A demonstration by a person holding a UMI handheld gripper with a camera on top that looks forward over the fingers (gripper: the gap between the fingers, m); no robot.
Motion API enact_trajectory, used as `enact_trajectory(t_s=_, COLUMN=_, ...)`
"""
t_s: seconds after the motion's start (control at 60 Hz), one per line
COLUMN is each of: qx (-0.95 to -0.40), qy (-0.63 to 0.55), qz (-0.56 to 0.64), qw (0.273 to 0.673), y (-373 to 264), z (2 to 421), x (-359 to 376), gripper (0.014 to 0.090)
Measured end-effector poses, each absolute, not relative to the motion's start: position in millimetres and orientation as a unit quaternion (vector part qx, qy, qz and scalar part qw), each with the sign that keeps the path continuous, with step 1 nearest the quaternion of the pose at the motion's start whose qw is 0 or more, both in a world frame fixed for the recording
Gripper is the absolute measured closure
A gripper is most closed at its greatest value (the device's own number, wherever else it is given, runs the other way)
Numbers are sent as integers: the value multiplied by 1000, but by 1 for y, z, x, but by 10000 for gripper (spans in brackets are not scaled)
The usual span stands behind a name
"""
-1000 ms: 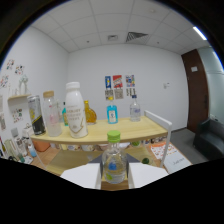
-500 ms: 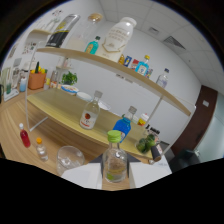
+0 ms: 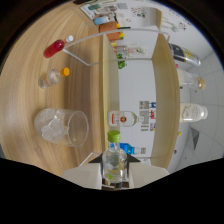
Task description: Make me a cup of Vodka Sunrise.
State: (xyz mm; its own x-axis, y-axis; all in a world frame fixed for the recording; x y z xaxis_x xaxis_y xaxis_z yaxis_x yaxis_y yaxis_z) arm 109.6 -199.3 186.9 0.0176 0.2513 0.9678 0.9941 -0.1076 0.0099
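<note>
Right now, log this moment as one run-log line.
gripper: shut on green-capped bottle | view: rolled sideways | glass with ice: on wooden table, beside bottle | pour: not seen

Wood shelf unit (image 3: 107, 65) w/ posters (image 3: 145, 112) on white wall behind.

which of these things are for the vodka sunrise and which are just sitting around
For the drink:
- green-capped bottle, held in the gripper
- glass of ice
- red bottle
- small orange-capped bottle

Just lying about:
- red-labelled bottle on the shelf
- blue bottle
</note>
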Motion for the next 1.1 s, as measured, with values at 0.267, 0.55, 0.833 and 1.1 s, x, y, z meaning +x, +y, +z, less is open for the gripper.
enact_trajectory(t_s=0.267, qx=-490, qy=-610, qz=-548, qw=296, y=-194, z=189, x=120, gripper=692)
enact_trajectory(t_s=0.55, qx=-490, qy=-614, qz=-545, qw=294, y=-195, z=188, x=110, gripper=692)
enact_trajectory(t_s=0.833, qx=-643, qy=-449, qz=-384, qw=488, y=-206, z=234, x=87, gripper=691)
enact_trajectory(t_s=1.1, qx=-741, qy=-170, qz=-84, qw=645, y=-214, z=249, x=99, gripper=689)
